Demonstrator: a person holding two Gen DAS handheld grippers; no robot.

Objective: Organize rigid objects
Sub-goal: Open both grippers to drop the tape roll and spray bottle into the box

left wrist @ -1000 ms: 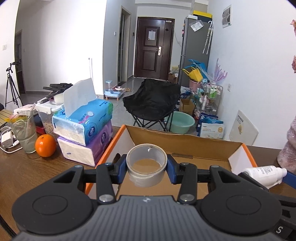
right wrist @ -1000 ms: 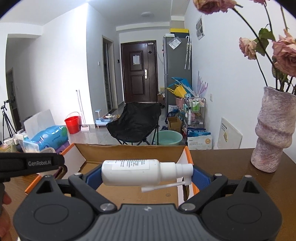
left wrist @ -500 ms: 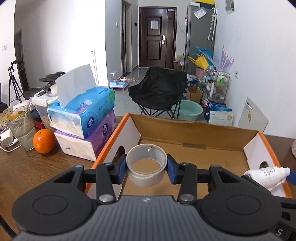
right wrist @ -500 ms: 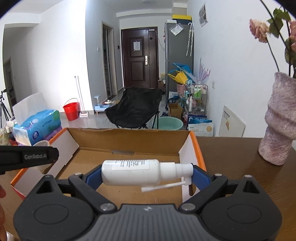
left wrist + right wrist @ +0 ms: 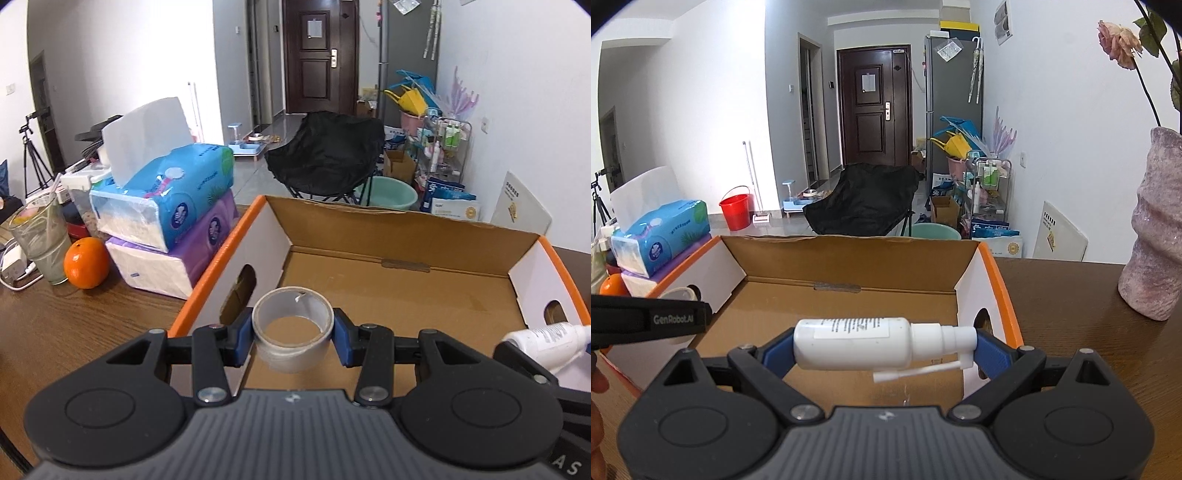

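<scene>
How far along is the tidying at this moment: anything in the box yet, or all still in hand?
Done: nothing visible; the box floor looks bare. In hand: the left gripper is shut on the tape roll, the right gripper on the spray bottle, both over the open box. Left: lower and release both inside.

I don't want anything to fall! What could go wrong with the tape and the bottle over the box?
The spray bottle is pinched end to end in the right gripper, so it might pop out. The tape roll in the left gripper hangs near the cardboard box wall and could bump it. Both grippers sit close and might collide.
</scene>
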